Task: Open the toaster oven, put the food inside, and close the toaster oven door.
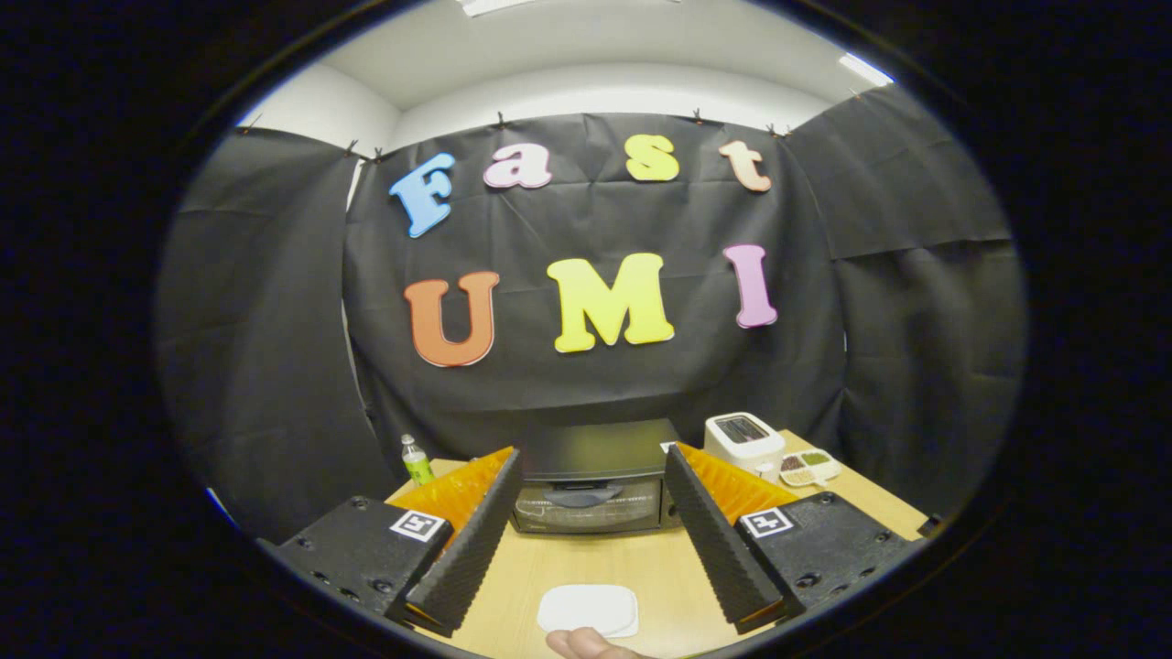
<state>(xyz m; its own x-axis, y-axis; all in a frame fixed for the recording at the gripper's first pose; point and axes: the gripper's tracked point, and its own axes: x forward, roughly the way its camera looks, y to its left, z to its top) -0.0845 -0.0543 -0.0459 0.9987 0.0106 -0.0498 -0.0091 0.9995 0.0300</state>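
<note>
Looking forward along the gripper [593,476] in the gripper view, we see its two fingers spread wide apart, holding nothing, raised above a light wooden table [659,567].

Between the fingers and beyond their tips we note the toaster oven [595,480], a dark, box-shaped appliance standing at the far side of the table against the black cloth wall. Its long axis runs side to side across our line of sight, and its front faces us squarely. Its door is shut: the dark glass front stands upright, with a curved handle across its upper part. Its flat top is plain and dark.

Nearer to us, between the fingers, we see a white plate [588,609] with rounded corners lying flat on the table. Just at its near edge we see a small part of a pale, rounded thing [586,645]; whether it is the food or a fingertip we cannot tell.

To the right of the oven, just beyond the right finger, we see a white toaster [743,439] with a slot in its top, and beside it a small white dish [809,468] with compartments holding brown and green contents. To the left, beyond the left finger, a small bottle [417,459] with a green label and a white cap stands upright near the table's edge.

Between the fingertips and the oven door the wooden surface is bare.
</note>
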